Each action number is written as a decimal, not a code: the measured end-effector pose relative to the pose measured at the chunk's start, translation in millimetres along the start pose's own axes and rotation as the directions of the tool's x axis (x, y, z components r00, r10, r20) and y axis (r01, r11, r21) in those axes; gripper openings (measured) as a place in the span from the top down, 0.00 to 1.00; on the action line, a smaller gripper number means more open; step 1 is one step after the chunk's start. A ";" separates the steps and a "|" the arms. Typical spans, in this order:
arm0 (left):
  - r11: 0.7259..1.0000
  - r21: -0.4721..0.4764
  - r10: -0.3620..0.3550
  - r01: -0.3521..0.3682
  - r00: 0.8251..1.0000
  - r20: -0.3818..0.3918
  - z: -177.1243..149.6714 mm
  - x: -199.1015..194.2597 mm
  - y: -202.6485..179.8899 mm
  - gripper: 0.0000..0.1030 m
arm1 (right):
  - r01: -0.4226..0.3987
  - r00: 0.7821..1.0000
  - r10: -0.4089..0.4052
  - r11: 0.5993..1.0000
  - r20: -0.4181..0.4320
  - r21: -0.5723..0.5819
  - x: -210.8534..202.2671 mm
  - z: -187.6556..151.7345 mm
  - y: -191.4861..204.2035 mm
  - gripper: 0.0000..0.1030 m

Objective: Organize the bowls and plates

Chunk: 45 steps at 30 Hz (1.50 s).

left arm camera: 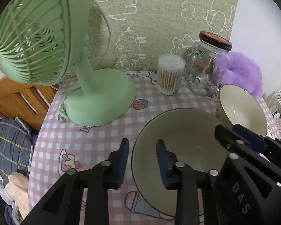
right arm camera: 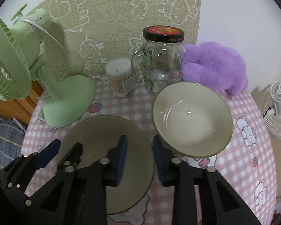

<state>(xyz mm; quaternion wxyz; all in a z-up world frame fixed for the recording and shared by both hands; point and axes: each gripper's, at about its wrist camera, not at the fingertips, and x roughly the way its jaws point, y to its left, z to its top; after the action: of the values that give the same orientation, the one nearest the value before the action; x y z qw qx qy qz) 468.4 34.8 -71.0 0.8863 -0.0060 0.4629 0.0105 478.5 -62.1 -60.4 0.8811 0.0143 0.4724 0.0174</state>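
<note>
Sitting mouth-up near the front edge of the pink checked counter (right arm camera: pixel 253 150), the nearer round cream ceramic bowl (right arm camera: pixel 103 146) has no long axis. A second cream bowl (right arm camera: pixel 193 118) is tilted beside it toward the right edge, its mouth turned forward. The near bowl's left rim is straddled by the left claw (left arm camera: pixel 142 161), one pad inside and one outside, drawn narrow and gripping it. Its right rim is pinched likewise by the right claw (right arm camera: pixel 139 159).

Checked table (right arm camera: pixel 240 161): bowls (right arm camera: pixel 192 118), fan (right arm camera: pixel 69 103), jar (right arm camera: pixel 163 63).
</note>
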 end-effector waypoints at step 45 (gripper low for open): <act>0.999 -0.013 0.027 -0.029 0.990 -0.136 -49.5 -35.0 2.3 0.77 | -0.002 0.991 0.000 1.000 -0.130 -0.019 -42.1 -49.6 2.4 0.82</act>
<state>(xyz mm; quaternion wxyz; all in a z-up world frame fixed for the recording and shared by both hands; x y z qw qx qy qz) 407.7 35.6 -70.6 0.8525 -0.0068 0.5220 0.0260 413.8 -61.1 -52.8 0.8485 0.0050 0.5287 0.0234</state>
